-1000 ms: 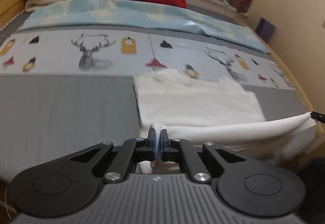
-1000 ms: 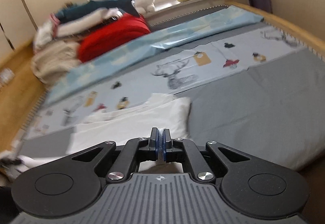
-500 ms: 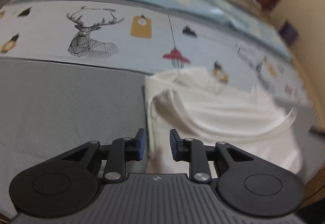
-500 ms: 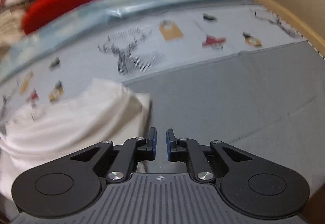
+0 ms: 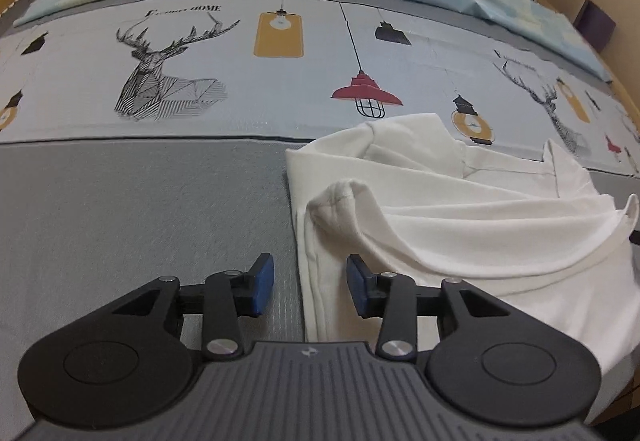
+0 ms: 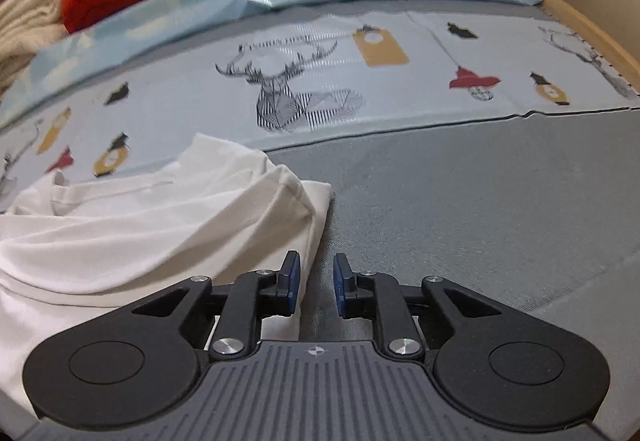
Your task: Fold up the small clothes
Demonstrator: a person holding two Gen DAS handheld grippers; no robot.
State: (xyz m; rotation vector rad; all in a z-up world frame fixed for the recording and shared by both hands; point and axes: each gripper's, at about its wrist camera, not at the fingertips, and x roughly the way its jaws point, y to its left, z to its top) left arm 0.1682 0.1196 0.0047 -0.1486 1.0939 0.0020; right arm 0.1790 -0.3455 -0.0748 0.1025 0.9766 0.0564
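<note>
Now both tools are opening with nothing gripped: left tool [image 5: 307,283], right tool [image 6: 316,283]. Back clear, then flatten the shirt's [image 5: 460,225] rumpled fold.

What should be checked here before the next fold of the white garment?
1. Left gripper released: ok, jaws opening, pads clear of the garment, whose edge lies between them.
2. Right gripper released: ok, jaws opening, only grey cover in the gap.
3. Garment on the bed: ok, partly folded on the grey cover.
4. Fold lies flat: not ok, the top layer bulges and one corner stands up.
5. Edges aligned: cannot tell, the near edges are hidden by the grippers.
</note>
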